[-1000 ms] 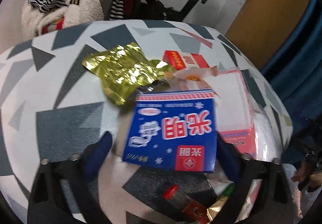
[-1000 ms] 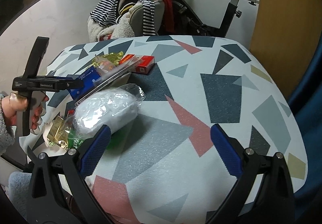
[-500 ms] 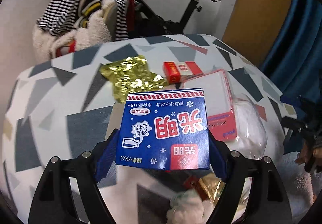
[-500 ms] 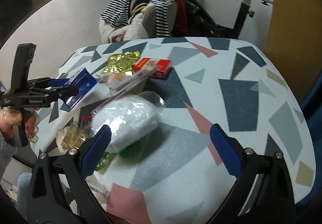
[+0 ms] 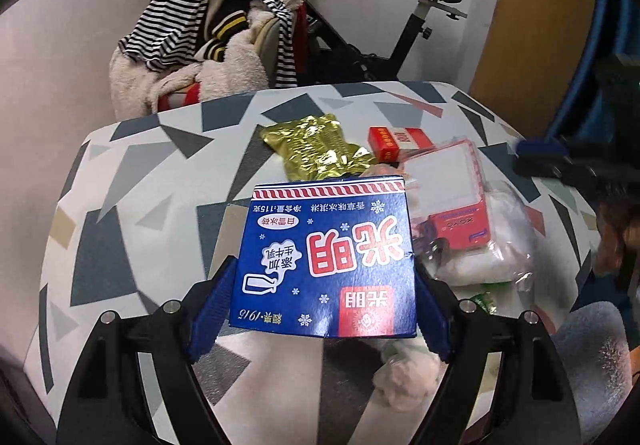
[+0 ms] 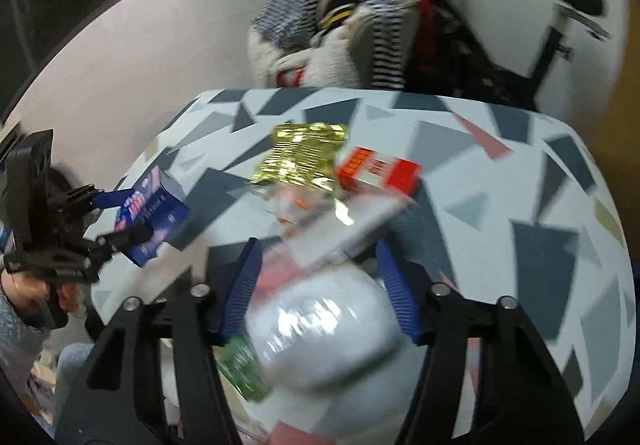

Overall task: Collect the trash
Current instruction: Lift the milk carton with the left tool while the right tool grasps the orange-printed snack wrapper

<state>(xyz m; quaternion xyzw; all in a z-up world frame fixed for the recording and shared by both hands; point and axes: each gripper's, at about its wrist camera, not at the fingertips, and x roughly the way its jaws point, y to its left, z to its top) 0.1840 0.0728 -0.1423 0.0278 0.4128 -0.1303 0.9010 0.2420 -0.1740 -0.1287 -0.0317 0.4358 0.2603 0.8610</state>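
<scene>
Since a second ago my left tool (image 5: 324, 297) has lifted the blue carton (image 5: 326, 257) clear of the worktop (image 5: 132, 181); it was low among the litter then and now sits in the lower middle of the left view, pinched by its two side walls between the blue pads. My right tool (image 6: 318, 285) has swung from bare worktop over to the heap, and its jaws have just been closing, from full spread to roughly half. A white plastic bag (image 6: 324, 329) bulges between them in the lower middle of the right view, but that picture is smeared by motion and I cannot tell whether the pads are pressing on it yet

So I judge the step in hand to be the pick-up: one piece is held, a second is being taken. Left on the worktop are the gold foil wrapper (image 5: 316, 149) at centre, a small red box (image 5: 394, 139) just to its right, a clear packet with a red edge (image 5: 452, 193) lying against the bag, and a green scrap (image 6: 242, 369) poking out beside the left pad in the right view

Next I need the right jaws to finish closing on the bag without catching the packet, then lift. A soft bag may sag or slip, so a deep bite is wise. No bin shows in either view, so where both go is unclear
</scene>
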